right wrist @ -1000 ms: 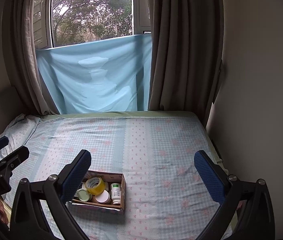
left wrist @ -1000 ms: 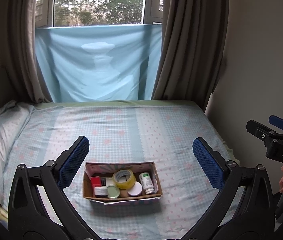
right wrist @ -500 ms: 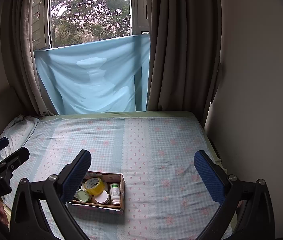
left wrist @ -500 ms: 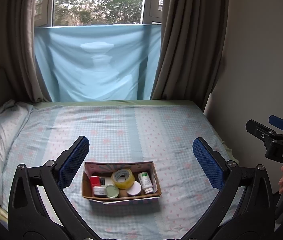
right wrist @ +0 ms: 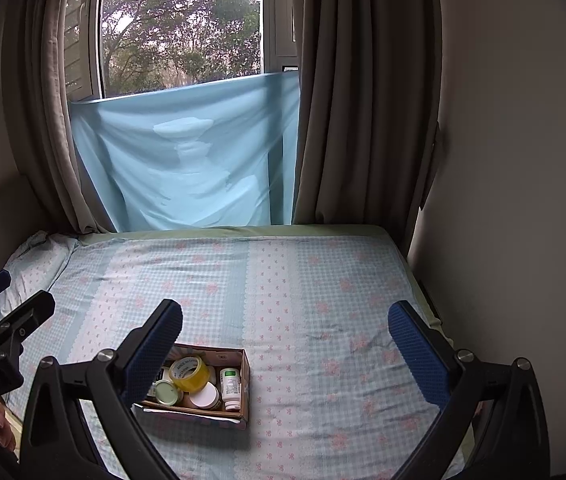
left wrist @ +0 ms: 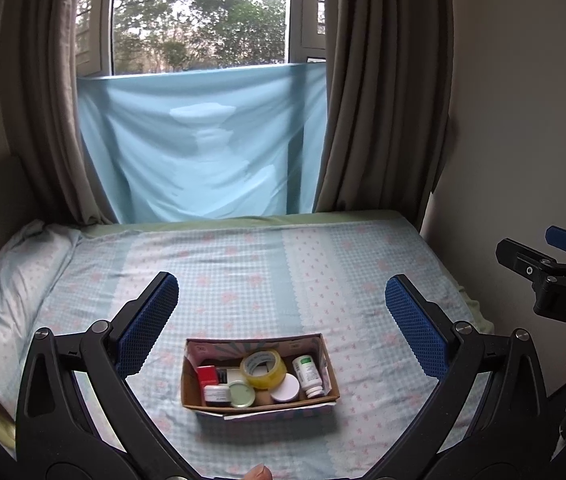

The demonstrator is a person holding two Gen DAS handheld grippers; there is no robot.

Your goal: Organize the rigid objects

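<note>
A small cardboard box (left wrist: 259, 407) sits on the bed near its front edge. It holds a yellow tape roll (left wrist: 263, 369), a white pill bottle (left wrist: 307, 376), a red item (left wrist: 207, 376) and several small jars. The box also shows in the right wrist view (right wrist: 245, 380), with the tape roll (right wrist: 191, 374) and the bottle (right wrist: 231, 388). My left gripper (left wrist: 279, 328) is open and empty, above and short of the box. My right gripper (right wrist: 285, 354) is open and empty, to the right of the box.
The bed (left wrist: 283, 264) has a blue checked sheet with pink flowers. A pillow (left wrist: 11, 280) lies at the left. A light blue cloth (left wrist: 203, 140) hangs across the window between grey curtains. A wall (right wrist: 523, 160) borders the bed's right side.
Both grippers have lifted and drawn back slightly, so the box sits a little lower in each view. The jaws stay open. Nothing in the box has moved.
</note>
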